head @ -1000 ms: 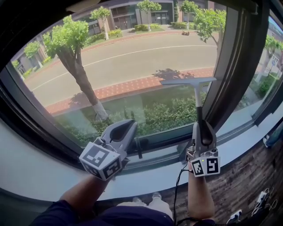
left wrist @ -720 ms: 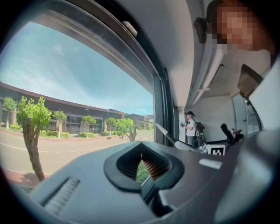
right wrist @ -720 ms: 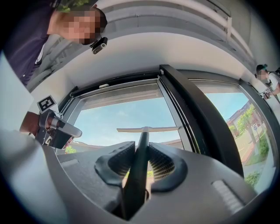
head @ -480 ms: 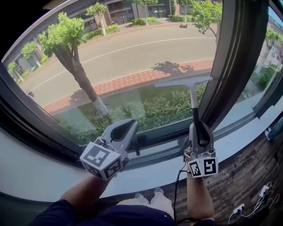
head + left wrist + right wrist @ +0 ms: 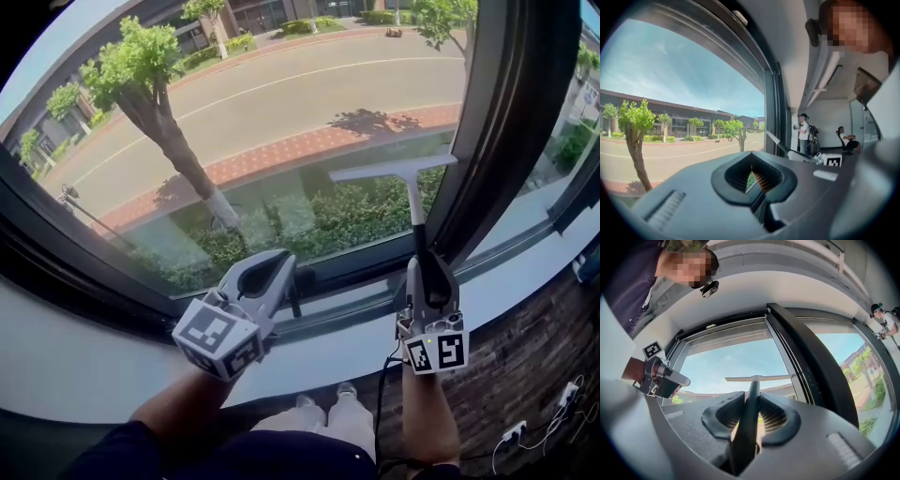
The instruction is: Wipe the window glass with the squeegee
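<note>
The squeegee has a pale blade (image 5: 394, 170) lying level at the lower right of the window glass (image 5: 281, 103), on a dark handle (image 5: 413, 220) that runs down into my right gripper (image 5: 424, 270). This gripper is shut on the handle (image 5: 749, 420), with the blade (image 5: 759, 378) ahead of it against the sky. My left gripper (image 5: 272, 270) hovers near the pane's bottom edge, left of the squeegee. It is shut with nothing held (image 5: 753, 179). From it I see the squeegee (image 5: 780, 145) off to the right.
A thick dark upright window post (image 5: 506, 122) stands right of the blade. Below the glass run the dark bottom frame (image 5: 323, 281) and a pale sill (image 5: 112, 366). Cables (image 5: 384, 394) hang under my right arm. People (image 5: 804, 133) stand in the room.
The head view has tilted a little. The squeegee blade stays at the lower right of the pane, perhaps slightly lower. Both grippers hold about the same places.
</note>
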Action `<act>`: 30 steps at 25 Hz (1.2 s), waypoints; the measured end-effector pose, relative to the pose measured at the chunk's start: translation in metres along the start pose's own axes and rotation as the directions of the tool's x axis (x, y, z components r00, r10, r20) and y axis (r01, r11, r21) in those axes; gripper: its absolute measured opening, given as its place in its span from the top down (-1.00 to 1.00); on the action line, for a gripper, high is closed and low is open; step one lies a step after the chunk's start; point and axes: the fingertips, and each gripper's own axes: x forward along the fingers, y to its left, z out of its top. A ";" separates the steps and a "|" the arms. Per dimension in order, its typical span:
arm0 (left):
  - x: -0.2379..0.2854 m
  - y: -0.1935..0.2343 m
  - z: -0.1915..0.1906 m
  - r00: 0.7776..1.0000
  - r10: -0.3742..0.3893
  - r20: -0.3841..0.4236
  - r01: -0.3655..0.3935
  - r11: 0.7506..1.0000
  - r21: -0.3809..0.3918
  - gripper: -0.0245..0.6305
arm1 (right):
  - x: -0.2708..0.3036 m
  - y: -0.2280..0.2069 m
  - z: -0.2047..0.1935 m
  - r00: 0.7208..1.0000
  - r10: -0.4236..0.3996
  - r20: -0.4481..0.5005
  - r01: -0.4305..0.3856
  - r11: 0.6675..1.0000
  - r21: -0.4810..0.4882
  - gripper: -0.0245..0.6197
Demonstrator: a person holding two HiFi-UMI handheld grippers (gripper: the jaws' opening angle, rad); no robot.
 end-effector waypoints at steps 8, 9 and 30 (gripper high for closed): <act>0.006 0.000 -0.020 0.999 0.003 -0.036 -0.003 1.000 -0.022 0.94 | -0.010 0.001 -0.016 0.999 0.009 -0.032 -0.009 1.000 -0.004 0.60; 0.007 -0.001 -0.019 0.999 -0.007 -0.034 0.006 1.000 -0.014 0.94 | -0.009 0.000 -0.017 0.999 0.010 -0.031 -0.010 1.000 0.000 0.60; 0.030 -0.014 -0.053 0.994 -0.052 -0.092 0.049 0.998 -0.029 0.94 | -0.043 -0.006 -0.081 0.996 0.044 -0.083 -0.041 0.999 0.032 0.60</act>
